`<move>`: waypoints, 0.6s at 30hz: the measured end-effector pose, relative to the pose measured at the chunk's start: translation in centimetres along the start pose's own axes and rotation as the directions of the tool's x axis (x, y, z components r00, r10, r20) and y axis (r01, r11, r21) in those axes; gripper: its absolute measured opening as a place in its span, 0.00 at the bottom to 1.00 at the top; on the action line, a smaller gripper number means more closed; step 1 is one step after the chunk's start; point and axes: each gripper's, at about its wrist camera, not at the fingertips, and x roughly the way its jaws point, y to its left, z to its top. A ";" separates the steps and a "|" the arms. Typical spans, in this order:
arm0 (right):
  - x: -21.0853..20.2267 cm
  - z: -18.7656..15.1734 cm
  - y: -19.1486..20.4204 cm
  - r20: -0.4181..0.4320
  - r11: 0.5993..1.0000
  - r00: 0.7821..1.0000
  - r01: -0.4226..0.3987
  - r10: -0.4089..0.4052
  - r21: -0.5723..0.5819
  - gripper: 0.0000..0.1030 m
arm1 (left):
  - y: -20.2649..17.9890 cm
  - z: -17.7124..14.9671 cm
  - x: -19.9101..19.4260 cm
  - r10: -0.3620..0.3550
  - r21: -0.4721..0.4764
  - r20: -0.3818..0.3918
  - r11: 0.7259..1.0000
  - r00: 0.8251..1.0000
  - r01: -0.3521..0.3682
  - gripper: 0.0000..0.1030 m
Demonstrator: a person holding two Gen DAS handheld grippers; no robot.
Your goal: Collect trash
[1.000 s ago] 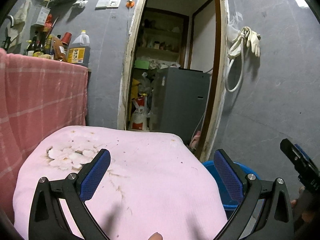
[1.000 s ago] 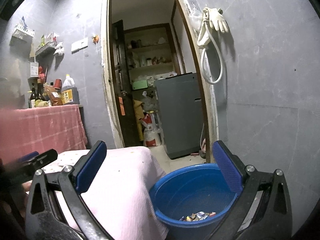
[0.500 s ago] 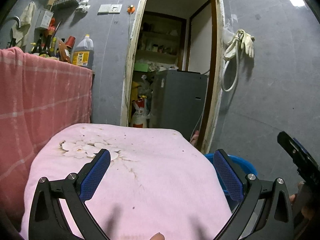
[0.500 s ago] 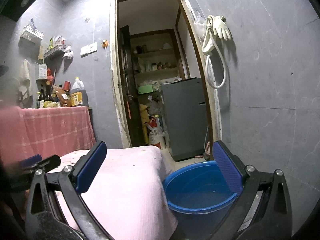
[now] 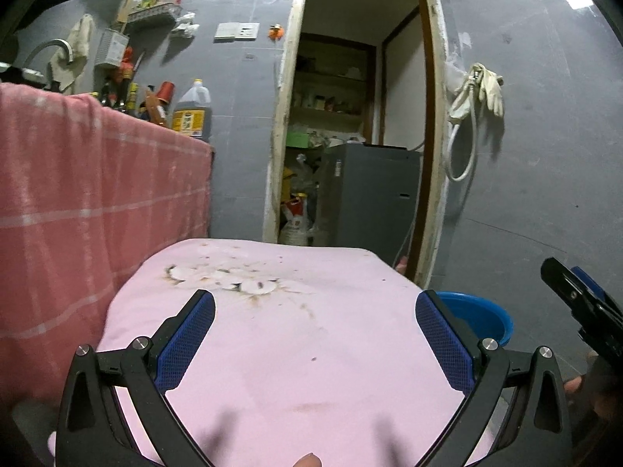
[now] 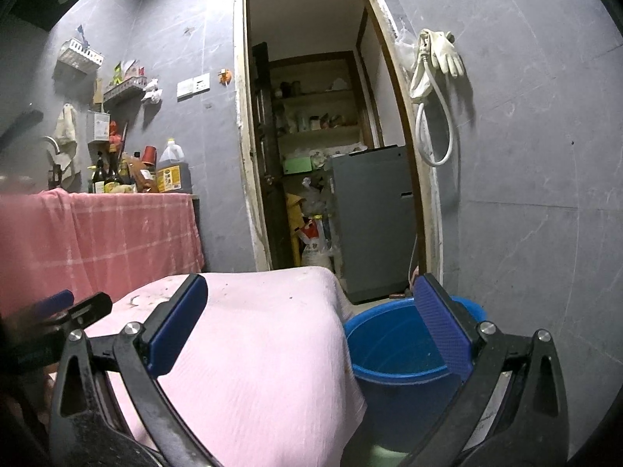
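Observation:
A blue plastic tub [image 6: 393,354] stands on the floor at the right of a table covered with a stained pink cloth [image 6: 249,350]; its bottom is out of sight. The tub's rim shows in the left wrist view [image 5: 479,317], the cloth [image 5: 296,342] below the fingers. My left gripper [image 5: 315,340] is open and empty above the cloth. My right gripper [image 6: 311,325] is open and empty, held over the table's right edge and the tub. No loose trash shows on the cloth.
A higher counter draped in red checked cloth [image 5: 89,210] stands at the left, with bottles and an oil jug [image 5: 192,109] on it. An open doorway [image 6: 331,155] ahead shows a grey cabinet [image 6: 373,218] and shelves. Gloves and a hose [image 6: 436,62] hang on the right wall.
Both grippers have tilted upward and risen. The trash at the tub's bottom, seen a second ago, has dropped out of sight. Both stay open.

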 end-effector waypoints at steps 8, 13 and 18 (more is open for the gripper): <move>-1.7 -1.3 1.0 -0.019 1.000 1.000 0.007 -0.008 -0.010 1.00 | 0.7 -1.7 -1.7 0.052 0.003 0.006 0.999 0.999 -0.052 0.98; -1.9 -2.2 1.0 -0.055 1.000 0.998 0.014 -0.014 -0.004 1.00 | 1.1 -2.5 -2.4 0.058 -0.009 -0.005 0.998 0.998 -0.058 0.98; -1.4 -2.6 1.1 -0.079 1.000 0.997 0.020 -0.022 -0.023 1.00 | 1.1 -3.0 -2.7 0.071 -0.023 -0.011 0.997 0.997 -0.071 0.98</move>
